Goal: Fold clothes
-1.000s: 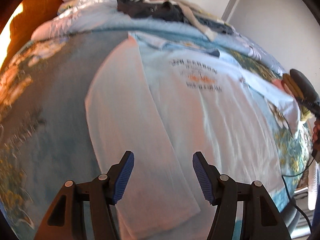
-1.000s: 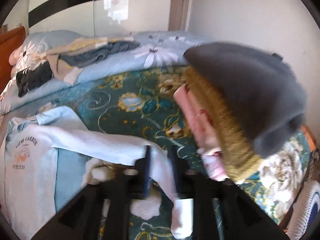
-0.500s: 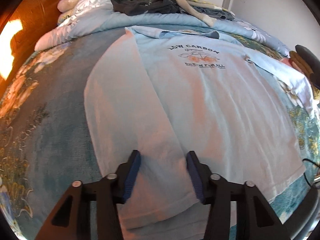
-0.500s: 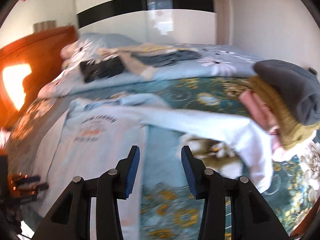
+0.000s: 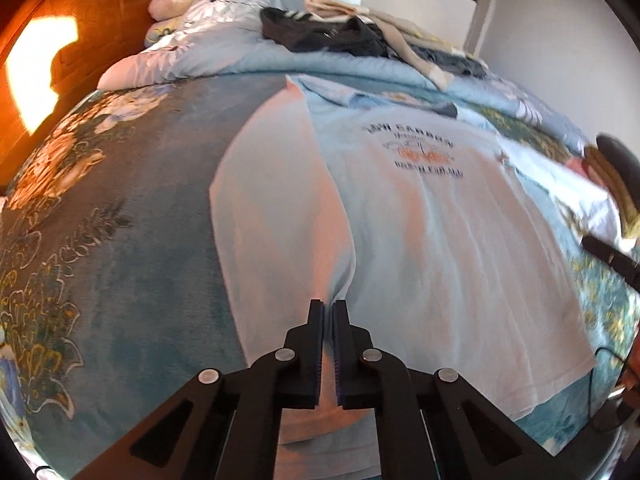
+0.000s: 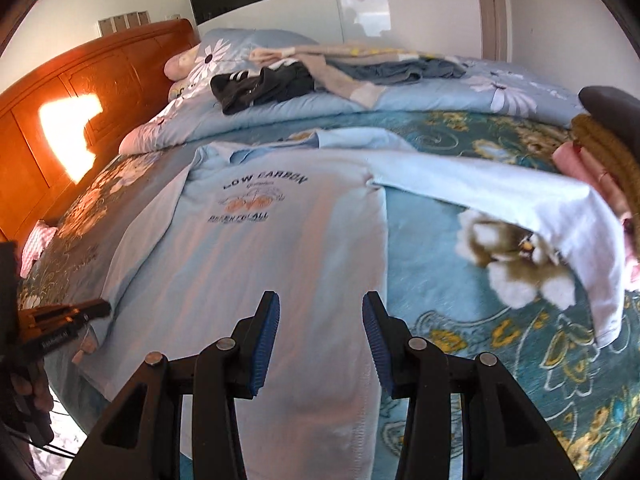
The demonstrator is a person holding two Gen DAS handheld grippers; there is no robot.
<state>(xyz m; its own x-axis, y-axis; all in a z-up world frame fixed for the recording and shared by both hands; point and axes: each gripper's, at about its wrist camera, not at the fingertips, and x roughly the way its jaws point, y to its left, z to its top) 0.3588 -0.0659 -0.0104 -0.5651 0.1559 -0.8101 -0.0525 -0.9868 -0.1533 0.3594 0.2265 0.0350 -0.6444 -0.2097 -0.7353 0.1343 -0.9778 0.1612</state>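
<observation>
A light blue long-sleeved shirt [image 5: 432, 240] with dark "LOW CARBON" print lies front up on the bed; it also shows in the right wrist view [image 6: 280, 248]. Its left sleeve [image 5: 272, 208] is folded down along the body. My left gripper [image 5: 327, 310] is shut on a pinch of that sleeve's inner edge near the hem. The right sleeve [image 6: 500, 200] stretches out sideways towards a clothes stack. My right gripper [image 6: 319, 312] is open and empty, just above the shirt's lower right side. The left gripper [image 6: 86, 312] appears at the far left there.
The bed has a teal floral blanket [image 6: 500, 360]. A stack of folded clothes [image 6: 604, 140], grey on mustard on pink, sits at the right edge. A heap of dark and beige garments [image 6: 304, 76] lies on the blue quilt by the wooden headboard [image 6: 60, 120].
My left gripper has closed from wide open onto the folded sleeve. My right gripper let go of the right sleeve, opened, and swung left over the shirt's lower right side.
</observation>
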